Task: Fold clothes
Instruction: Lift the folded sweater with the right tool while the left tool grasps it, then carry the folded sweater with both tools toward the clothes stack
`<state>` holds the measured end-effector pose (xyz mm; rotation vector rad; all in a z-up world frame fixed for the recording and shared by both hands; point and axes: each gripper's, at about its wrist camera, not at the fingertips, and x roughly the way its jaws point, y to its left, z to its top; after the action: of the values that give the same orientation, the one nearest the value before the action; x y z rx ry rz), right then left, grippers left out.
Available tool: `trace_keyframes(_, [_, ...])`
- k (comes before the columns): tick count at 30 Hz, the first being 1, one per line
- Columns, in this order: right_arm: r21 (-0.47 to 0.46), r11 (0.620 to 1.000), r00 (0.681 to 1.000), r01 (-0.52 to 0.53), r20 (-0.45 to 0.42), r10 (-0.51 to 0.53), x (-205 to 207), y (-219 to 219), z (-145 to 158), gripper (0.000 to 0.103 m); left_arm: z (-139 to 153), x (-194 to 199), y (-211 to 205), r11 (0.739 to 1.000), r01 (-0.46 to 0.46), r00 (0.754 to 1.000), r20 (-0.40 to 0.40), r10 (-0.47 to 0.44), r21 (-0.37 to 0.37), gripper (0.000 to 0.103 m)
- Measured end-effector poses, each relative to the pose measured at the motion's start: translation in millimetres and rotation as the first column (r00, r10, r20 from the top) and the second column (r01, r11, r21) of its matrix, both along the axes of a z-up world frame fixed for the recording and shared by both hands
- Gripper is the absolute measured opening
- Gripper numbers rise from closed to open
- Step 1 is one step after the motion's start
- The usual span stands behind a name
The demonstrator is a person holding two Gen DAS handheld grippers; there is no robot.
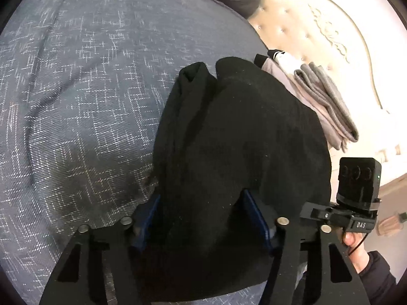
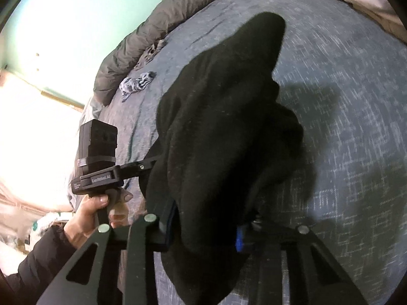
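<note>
A black fleece garment (image 1: 241,127) hangs bunched over the blue-grey bed cover (image 1: 76,101), gripped at two spots. My left gripper (image 1: 203,203) is shut on one part, and the cloth fills the gap between its blue pads (image 1: 254,213). In the right wrist view the same garment (image 2: 223,101) drapes forward over my right gripper (image 2: 206,221), which is shut on a thick fold; its fingertips are mostly hidden by cloth. The two grippers are close side by side.
A stack of folded grey and pink clothes (image 1: 323,96) lies by the cream tufted headboard (image 1: 330,25). A dark rolled duvet (image 2: 152,30) lines the far bed edge, with a striped sock (image 2: 137,84) near it. A person's hand (image 2: 89,211) holds the other gripper's handle.
</note>
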<state>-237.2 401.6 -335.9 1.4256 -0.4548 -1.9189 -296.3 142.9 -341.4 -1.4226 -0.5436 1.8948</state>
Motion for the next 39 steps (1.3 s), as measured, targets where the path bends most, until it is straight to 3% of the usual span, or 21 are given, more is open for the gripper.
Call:
trace_keyframes(3, [-0.007,1.0,1.0,-0.02,0.0,0.02,-6.6,4.8,11.9,0.032,7.7,5.3,1.2,1.0,0.005,1.0,-0.001,-0.005,0.003,0.048])
trace_keyframes(6, [0.021,0.998,0.998,-0.059,-0.003,0.059,-14.6,14.8,21.9,0.032,16.3,15.3,12.2,1.0,0.026,1.0,0.001,-0.026,0.007,0.047])
trace_keyframes(10, [0.145,0.984,0.995,-0.101,-0.002,0.102,-20.3,19.8,17.1,0.033,17.1,26.2,29.6,0.998,0.057,0.998,0.004,-0.057,-0.016,0.047])
trace_keyframes(13, [0.16,0.982,0.995,-0.102,0.016,0.101,-20.6,19.2,6.2,0.038,4.3,22.9,32.1,0.999,0.031,0.999,0.034,-0.031,-0.012,0.057])
trace_keyframes(18, [0.111,0.991,0.997,-0.073,0.049,0.068,-23.9,25.0,-9.3,0.048,-10.7,11.5,34.1,0.999,0.017,0.998,0.062,-0.019,0.036,0.073])
trace_keyframes(22, [0.08,0.995,0.997,-0.065,0.041,0.062,-23.9,23.7,-14.9,0.046,-21.6,4.2,37.3,0.997,0.011,0.997,0.08,-0.017,0.081,0.075])
trace_keyframes(23, [0.071,0.995,0.997,-0.067,0.036,0.065,-23.7,22.9,-13.3,0.043,-22.0,5.0,37.7,0.996,0.012,0.997,0.078,-0.019,0.087,0.074])
trace_keyframes(27, [0.047,0.996,0.997,-0.076,0.01,0.075,-24.0,16.2,-4.6,0.035,-18.0,11.8,35.1,0.995,0.021,0.996,0.08,-0.029,0.101,0.052])
trace_keyframes(30, [0.038,0.995,0.996,-0.088,-0.02,0.089,-21.6,17.1,6.9,0.033,-7.6,13.1,36.7,0.996,0.024,0.997,0.065,-0.03,0.088,0.045])
trace_keyframes(39, [0.013,0.996,0.989,-0.09,-0.118,0.091,-17.7,26.2,63.9,0.031,46.5,11.9,56.6,0.996,0.027,1.0,-0.005,-0.027,0.09,0.041])
